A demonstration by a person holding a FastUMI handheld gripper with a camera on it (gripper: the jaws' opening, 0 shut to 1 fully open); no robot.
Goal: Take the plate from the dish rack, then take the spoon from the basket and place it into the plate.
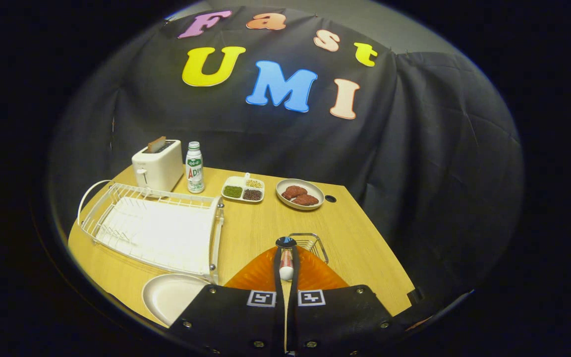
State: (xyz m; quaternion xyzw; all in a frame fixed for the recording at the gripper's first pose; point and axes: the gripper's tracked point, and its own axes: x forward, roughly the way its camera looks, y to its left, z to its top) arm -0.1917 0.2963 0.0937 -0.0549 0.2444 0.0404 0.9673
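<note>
In the gripper view, your gripper (pixel 286 270) sits at the bottom centre of the frame with its two fingers drawn close together, leaving only a narrow slot. The spoon (pixel 286 264) stands in that slot, pinched from both sides: its pale rounded end shows between the fingers and its dark tip pokes out just past the fingertips. You are holding it lifted above the desk (pixel 260 228), pointing forward and slightly downward, with the fingers level side by side.

Just beyond the fingertips, a little to the right, you can see the rim of the wire basket (pixel 311 243), partly hidden behind the fingers. Your hand cannot be seen from here, so its pose cannot be told.

The plate (pixel 169 296) lies flat on the desk at the lower left of the frame, just left of the gripper body and touching or almost touching the near corner of the dish rack (pixel 154 225). The white dish rack fills the left middle of the frame.

Farther back, in the upper left part of the desk, a white toaster (pixel 157 166) stands with a slice in its slot, and a bottle (pixel 195 167) stands upright just to its right. Right of the bottle is a small divided tray (pixel 243 189) of grains, and next to that a shallow bowl (pixel 300 194) holding reddish-brown pieces, near the desk's far edge.
</note>
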